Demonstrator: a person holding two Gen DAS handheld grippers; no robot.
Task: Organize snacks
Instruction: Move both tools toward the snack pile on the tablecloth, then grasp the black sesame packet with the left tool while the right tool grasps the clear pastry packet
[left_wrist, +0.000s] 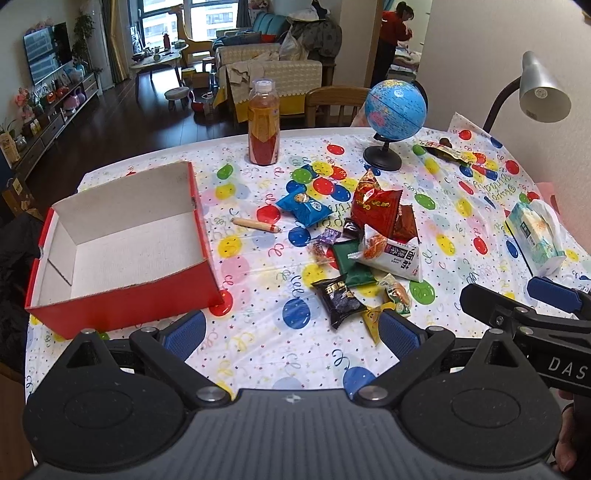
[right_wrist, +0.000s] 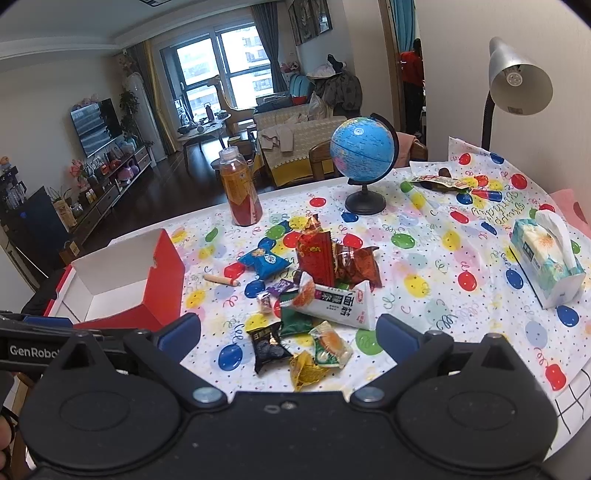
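A pile of snack packets lies mid-table: a red bag, a white packet, a black packet, a green one. A blue packet and a sausage stick lie toward the box. An empty red box with a white inside stands at the left. My left gripper hovers open above the near table edge. My right gripper is open just before the pile, also showing at the right of the left wrist view.
A drink bottle, a globe, a tissue pack, another snack packet and a desk lamp stand on the balloon-patterned tablecloth. A person stands in the doorway far behind.
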